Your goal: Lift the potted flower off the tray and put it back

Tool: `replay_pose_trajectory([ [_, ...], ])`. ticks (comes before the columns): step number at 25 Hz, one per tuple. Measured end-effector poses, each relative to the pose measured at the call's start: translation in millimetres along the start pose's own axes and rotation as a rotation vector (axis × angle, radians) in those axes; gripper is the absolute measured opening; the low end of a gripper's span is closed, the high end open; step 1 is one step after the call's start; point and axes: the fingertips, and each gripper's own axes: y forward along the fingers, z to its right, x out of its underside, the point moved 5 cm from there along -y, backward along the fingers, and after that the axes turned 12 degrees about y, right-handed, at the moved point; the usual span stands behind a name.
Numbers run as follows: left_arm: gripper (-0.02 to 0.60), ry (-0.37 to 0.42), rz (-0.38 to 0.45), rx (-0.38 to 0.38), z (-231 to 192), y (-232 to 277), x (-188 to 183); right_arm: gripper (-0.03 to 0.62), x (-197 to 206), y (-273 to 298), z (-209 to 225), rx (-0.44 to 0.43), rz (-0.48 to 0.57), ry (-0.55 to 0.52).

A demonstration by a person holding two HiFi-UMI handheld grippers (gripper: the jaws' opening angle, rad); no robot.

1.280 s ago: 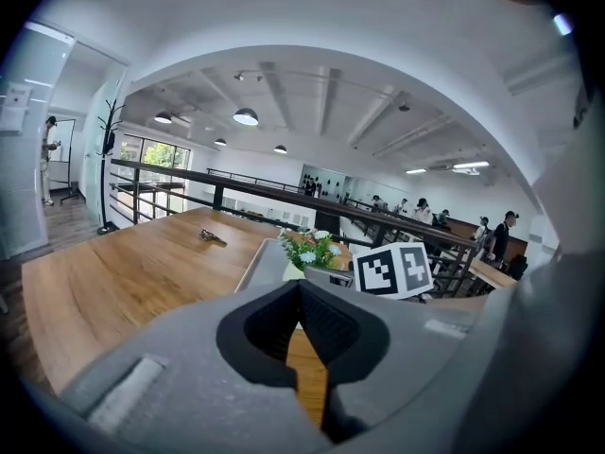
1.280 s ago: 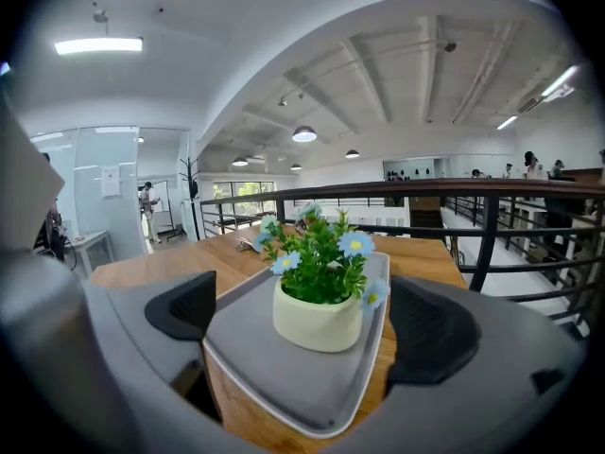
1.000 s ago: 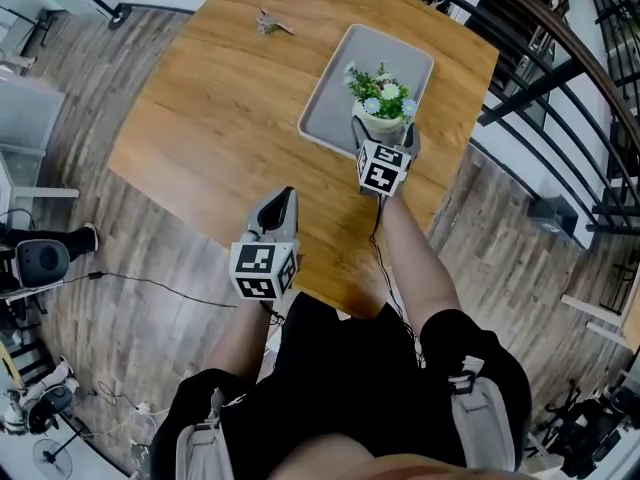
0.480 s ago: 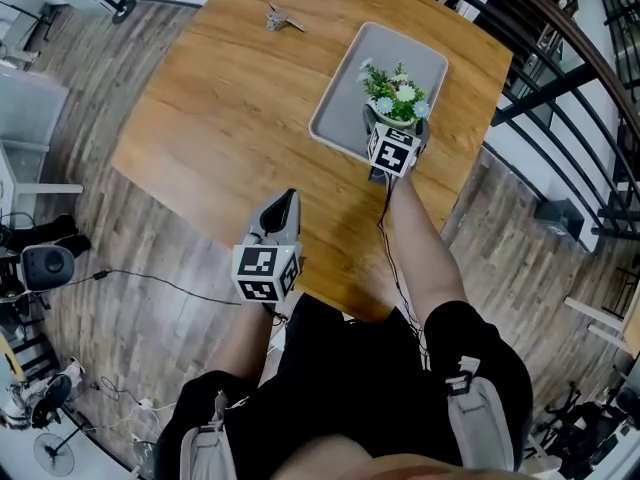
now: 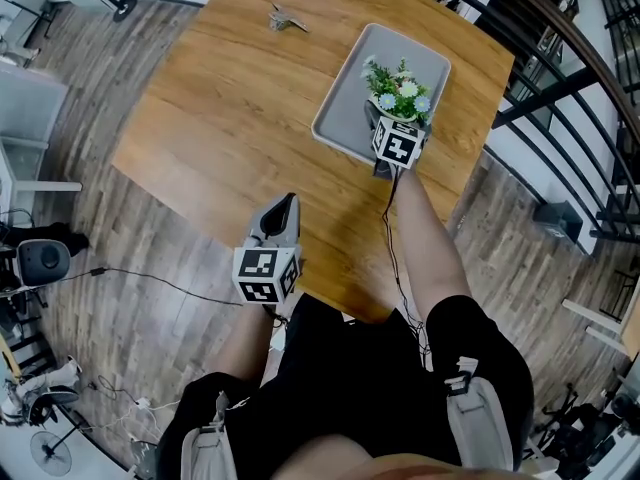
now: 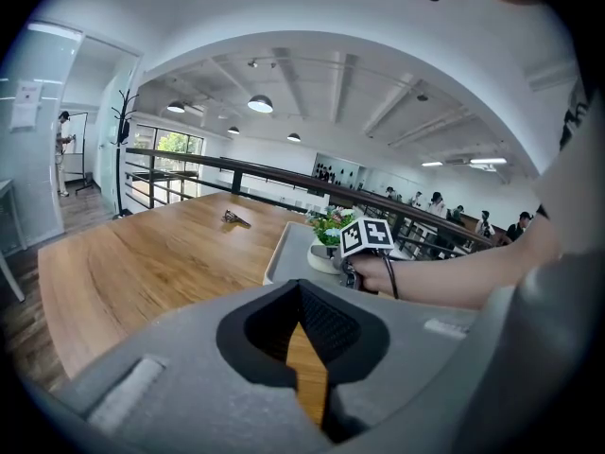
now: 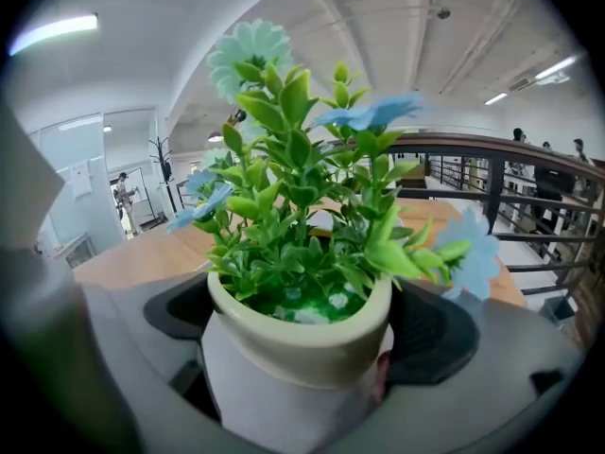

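A potted flower [image 5: 400,88] with green leaves and pale blue blooms in a cream pot [image 7: 298,334] sits between the jaws of my right gripper [image 5: 390,118], which is shut on the pot. It hangs over the near right part of the grey tray [image 5: 345,93]. I cannot tell whether the pot's base touches the tray. From the left gripper view the flower [image 6: 331,227] and tray [image 6: 286,252] lie ahead to the right. My left gripper [image 5: 285,204] is shut and holds nothing, above the table's near edge.
The tray lies on a wooden table [image 5: 230,98] at its far right. A small bunch of keys [image 5: 285,16] rests at the far side. A dark metal railing [image 5: 560,78] runs past the table's right edge. Cables cross the floor [image 5: 150,283] at left.
My right gripper, with the flower in it, has shifted a little away from me over the tray. The left gripper has stayed where it was.
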Motion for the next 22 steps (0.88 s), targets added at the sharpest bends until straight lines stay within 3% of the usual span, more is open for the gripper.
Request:
replay_pose_trajectory([
  [4,0.012,-0.003,0.014,-0.004,2,-5,-1,0.566,0,-1,1,-0.008,-0.076,-0.018],
  [7,0.012,-0.003,0.036,-0.004,4,-11,-7,0.566,-1,-15,4,-0.014,-0.070,-0.024],
  [15,0.012,0.005,0.095,0.010,25,-25,-21,0.565,-40,-92,-21,-0.116,0.047,-0.095],
  [22,0.012,0.029,0.175,0.033,60,-42,-47,0.565,-95,-188,-20,-0.129,0.189,-0.168],
])
